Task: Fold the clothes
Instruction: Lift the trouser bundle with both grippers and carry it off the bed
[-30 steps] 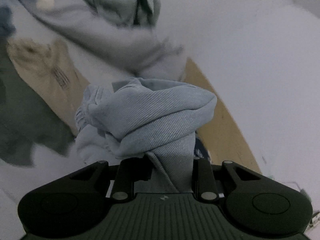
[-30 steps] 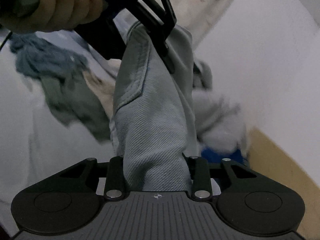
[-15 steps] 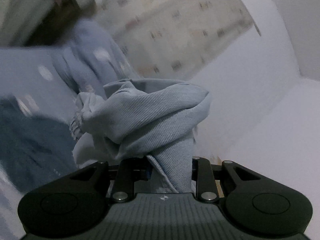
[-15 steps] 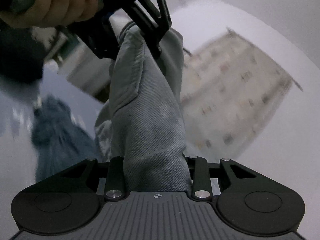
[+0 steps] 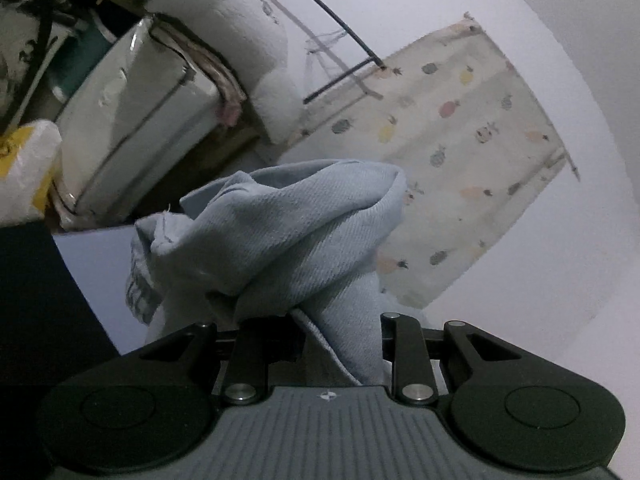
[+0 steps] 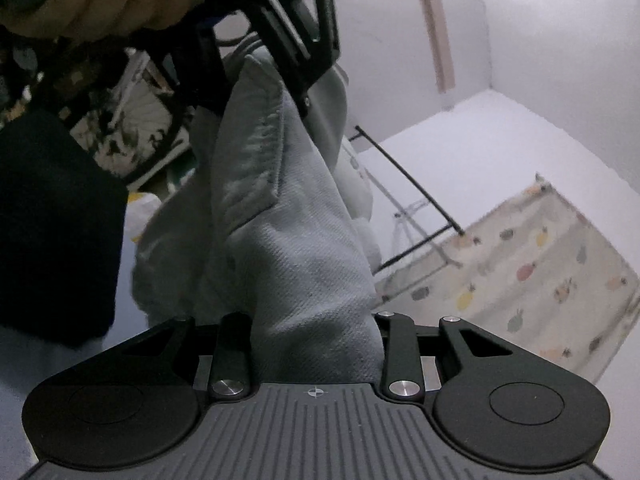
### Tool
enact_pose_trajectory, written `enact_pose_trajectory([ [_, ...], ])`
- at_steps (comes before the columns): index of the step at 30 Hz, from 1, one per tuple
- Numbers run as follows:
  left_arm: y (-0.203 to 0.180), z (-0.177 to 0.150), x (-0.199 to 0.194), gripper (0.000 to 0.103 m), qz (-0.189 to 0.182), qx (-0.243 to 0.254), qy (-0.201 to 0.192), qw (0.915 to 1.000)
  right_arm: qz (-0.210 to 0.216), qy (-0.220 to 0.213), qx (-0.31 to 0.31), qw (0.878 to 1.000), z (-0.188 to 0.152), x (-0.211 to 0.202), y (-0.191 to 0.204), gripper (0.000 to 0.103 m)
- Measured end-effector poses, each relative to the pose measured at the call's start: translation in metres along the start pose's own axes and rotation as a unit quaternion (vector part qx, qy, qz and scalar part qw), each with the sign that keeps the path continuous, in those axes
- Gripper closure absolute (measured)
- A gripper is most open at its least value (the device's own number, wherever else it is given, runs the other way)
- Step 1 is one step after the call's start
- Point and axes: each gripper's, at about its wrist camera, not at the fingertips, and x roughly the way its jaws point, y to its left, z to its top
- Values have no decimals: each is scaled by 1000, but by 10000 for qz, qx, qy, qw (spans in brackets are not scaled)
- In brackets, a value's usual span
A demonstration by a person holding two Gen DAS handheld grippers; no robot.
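We count one pale blue denim garment (image 5: 288, 248) and two grippers. Taking that garment as our landmark: left of it we see a dark sleeve (image 6: 52, 216) and a white storage bag (image 5: 132, 120) topped by a plush toy (image 5: 244, 48); to its right hangs a pineapple-print curtain (image 5: 460, 168). We hold it aloft, bunched, blocking both cameras' centres. Our left gripper (image 5: 316, 332) is clamped on one end, our right gripper (image 6: 316, 320) on the other; our left hand (image 6: 92, 0) grips its handle above.
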Motion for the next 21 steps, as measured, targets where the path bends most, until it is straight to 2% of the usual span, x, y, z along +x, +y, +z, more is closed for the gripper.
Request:
enact_pose_trajectory([
  [3,15,22,7,77,69,39,80,9999,-40,102,-90,9999,20,29,23,68],
  [7,29,45,9,77,41,71,92,9999,29,306,102,9995,37,56,43,69],
  [12,65,54,2,77,-119,-30,228,9997,204,592,309,9976,59,61,69,70],
  [18,169,24,-22,77,163,-149,552,9982,759,1019,238,9916,76,56,160,69],
  [21,207,5,-40,77,-11,-238,426,9988,816,1005,77,9916,81,49,208,65],
])
